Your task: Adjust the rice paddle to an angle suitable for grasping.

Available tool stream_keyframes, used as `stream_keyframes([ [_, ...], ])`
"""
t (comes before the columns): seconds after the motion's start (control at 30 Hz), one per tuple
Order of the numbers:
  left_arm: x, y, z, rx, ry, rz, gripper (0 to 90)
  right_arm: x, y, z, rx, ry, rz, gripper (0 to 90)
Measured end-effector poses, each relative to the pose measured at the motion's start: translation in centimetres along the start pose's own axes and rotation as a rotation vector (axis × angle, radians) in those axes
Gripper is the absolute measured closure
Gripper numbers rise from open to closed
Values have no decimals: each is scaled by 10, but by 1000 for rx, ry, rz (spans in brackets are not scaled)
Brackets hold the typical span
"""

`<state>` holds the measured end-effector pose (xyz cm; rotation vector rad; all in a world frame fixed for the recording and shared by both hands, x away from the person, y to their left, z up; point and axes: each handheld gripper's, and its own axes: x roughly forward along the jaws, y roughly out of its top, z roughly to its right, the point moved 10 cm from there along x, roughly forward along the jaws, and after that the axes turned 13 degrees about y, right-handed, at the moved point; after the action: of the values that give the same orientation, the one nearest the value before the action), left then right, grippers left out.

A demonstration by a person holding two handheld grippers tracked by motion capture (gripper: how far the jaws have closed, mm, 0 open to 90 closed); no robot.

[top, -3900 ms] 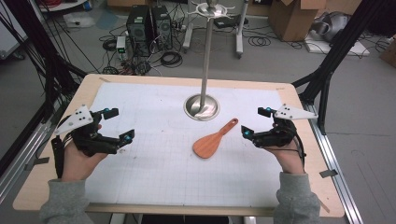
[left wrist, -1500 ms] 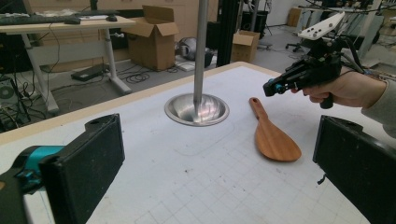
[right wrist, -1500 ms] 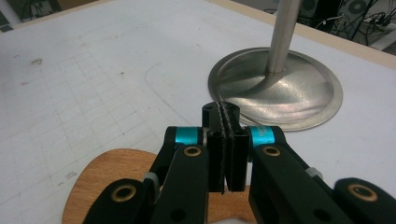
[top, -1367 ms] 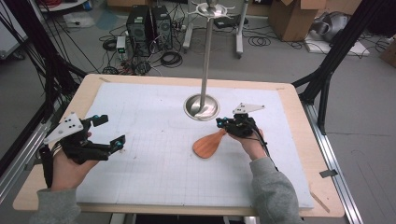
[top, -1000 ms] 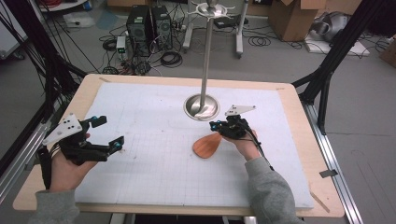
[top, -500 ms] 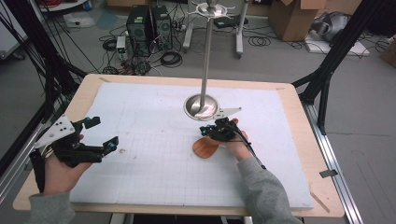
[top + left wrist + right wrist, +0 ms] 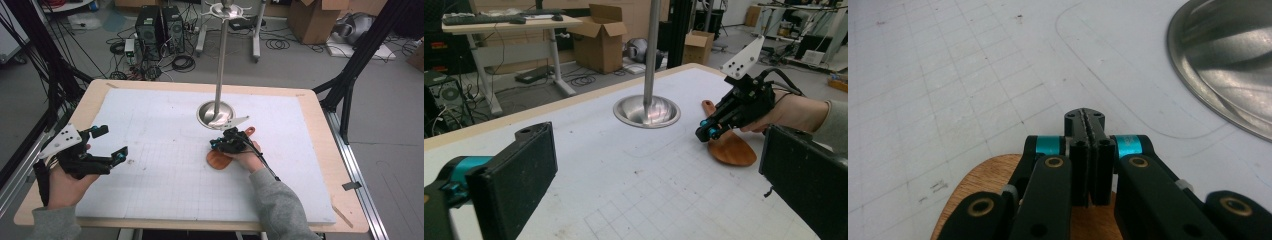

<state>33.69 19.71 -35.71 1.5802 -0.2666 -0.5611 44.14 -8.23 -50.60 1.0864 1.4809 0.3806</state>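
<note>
High view, closed right claw (image 7: 218, 145) over wooden spatula (image 7: 218, 160), stand base (image 7: 215, 113) just beyond

middle of the wooden spatula (image 7: 218, 160) hidden under the right gripper (image 7: 225, 145) in the high view, its blade cut off by the bottom edge of the right gripper view, metal stand base (image 7: 1233, 60) cut off at right there, pole top (image 7: 653, 30) cut off in the left gripper view

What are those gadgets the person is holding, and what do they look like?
Each hand holds a black two-jaw tool. The left gripper has flat black pads, teal joints and a pale three-cornered plate on top. The right gripper has ridged jaw faces, brass-coloured pins and teal collars; a black cable trails back along the grey sleeve.
</note>
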Motion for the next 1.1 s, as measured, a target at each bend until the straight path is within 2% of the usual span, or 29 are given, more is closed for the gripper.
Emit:
stream_keyframes([
  [0.13,0,0,1,-2,-1,1,25,4,1,-2,-8,-1,-15,891],
  [0.17,1,0,1,0,-2,0,26,6,-2,-1,-18,-22,-44,892],
  [0.67,3,1,2,1,-11,3,25,3,-5,-3,19,3,-53,892],
  [0.83,8,1,5,-1,-23,-5,25,-2,-10,-5,55,13,-70,892],
  [1.1,15,3,11,2,-45,-6,25,-9,-16,-9,53,27,-75,892],
])
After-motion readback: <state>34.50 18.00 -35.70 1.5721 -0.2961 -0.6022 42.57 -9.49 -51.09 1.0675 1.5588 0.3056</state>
